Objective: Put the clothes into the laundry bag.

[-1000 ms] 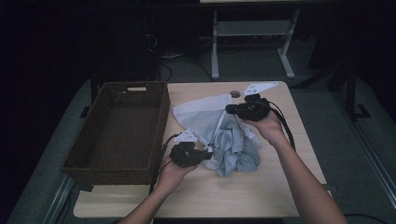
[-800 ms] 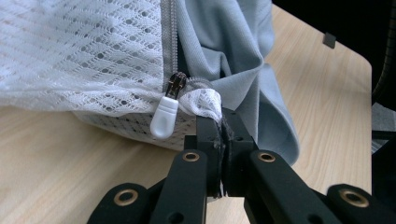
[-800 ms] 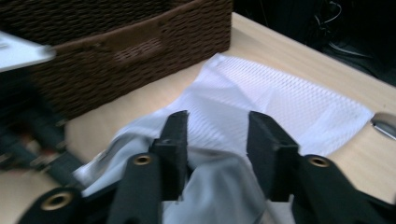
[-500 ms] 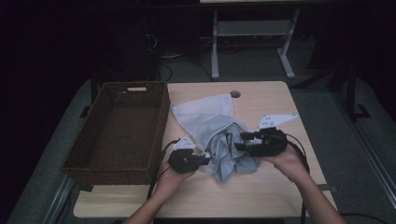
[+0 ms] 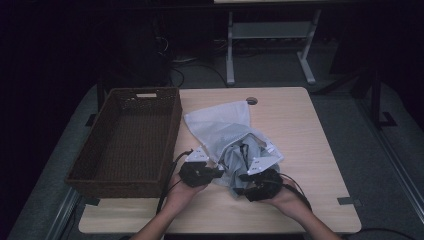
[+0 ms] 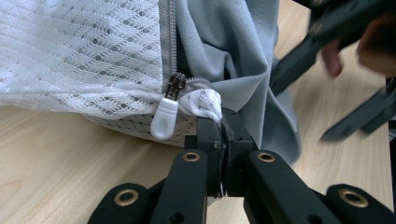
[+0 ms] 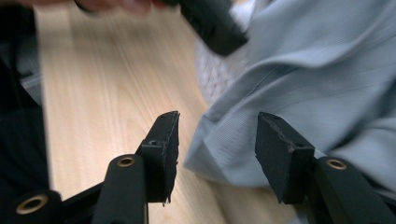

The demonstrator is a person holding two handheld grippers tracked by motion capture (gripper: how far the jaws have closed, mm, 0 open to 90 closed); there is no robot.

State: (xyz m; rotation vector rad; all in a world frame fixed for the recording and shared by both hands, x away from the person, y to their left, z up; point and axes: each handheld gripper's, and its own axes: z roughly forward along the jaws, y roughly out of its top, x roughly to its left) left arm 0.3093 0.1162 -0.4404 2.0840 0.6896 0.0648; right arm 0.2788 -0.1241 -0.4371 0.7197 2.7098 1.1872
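A white mesh laundry bag [image 5: 220, 122] lies on the table with a grey garment [image 5: 240, 155] bulging from its near end. My left gripper [image 5: 217, 172] is shut on the bag's edge [image 6: 201, 100], right beside the white zipper pull [image 6: 164, 119]. In that view the grey garment [image 6: 233, 51] hangs out of the bag's mouth. My right gripper [image 5: 239, 182] sits just right of it at the garment's near edge. Its jaws have just been opening and now stand open [image 7: 217, 135], with a fold of the grey garment [image 7: 317, 70] between them and not pressed.
A dark wicker basket [image 5: 130, 135] stands along the table's left side, close to the left hand. The wooden table [image 5: 300, 140] has bare room to the right of the bag. A small round cable hole [image 5: 251, 100] sits near the far edge.
The right gripper has come from the far end of the bag down to the near edge beside the left gripper, and its jaws have opened. The left gripper has stayed put.
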